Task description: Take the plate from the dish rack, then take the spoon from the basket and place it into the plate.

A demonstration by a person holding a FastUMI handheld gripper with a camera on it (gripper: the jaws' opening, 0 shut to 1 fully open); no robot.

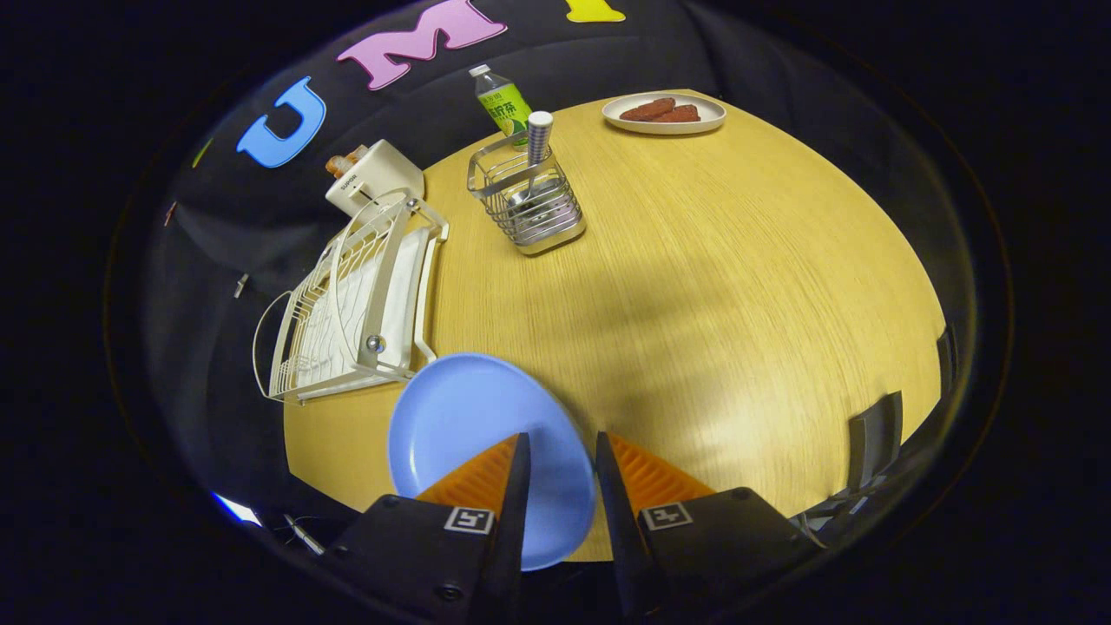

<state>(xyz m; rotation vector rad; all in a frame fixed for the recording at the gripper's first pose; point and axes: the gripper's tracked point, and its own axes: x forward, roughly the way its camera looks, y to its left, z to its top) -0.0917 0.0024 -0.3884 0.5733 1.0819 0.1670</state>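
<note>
The plate (pixel 469 425), blue and bare, sits between the fingers of the gripper (pixel 560 447), which are clamped on its near rim; the rest of it spreads ahead and to the left over the wooden table (pixel 712 286). Just beyond its far rim stands the white dish rack (pixel 351 304). Farther on is the wire basket (pixel 528 201) with the spoon (pixel 538 139) upright in it. Well beyond, a bottle (pixel 503 104) and a plate of food (pixel 664 113).
</note>
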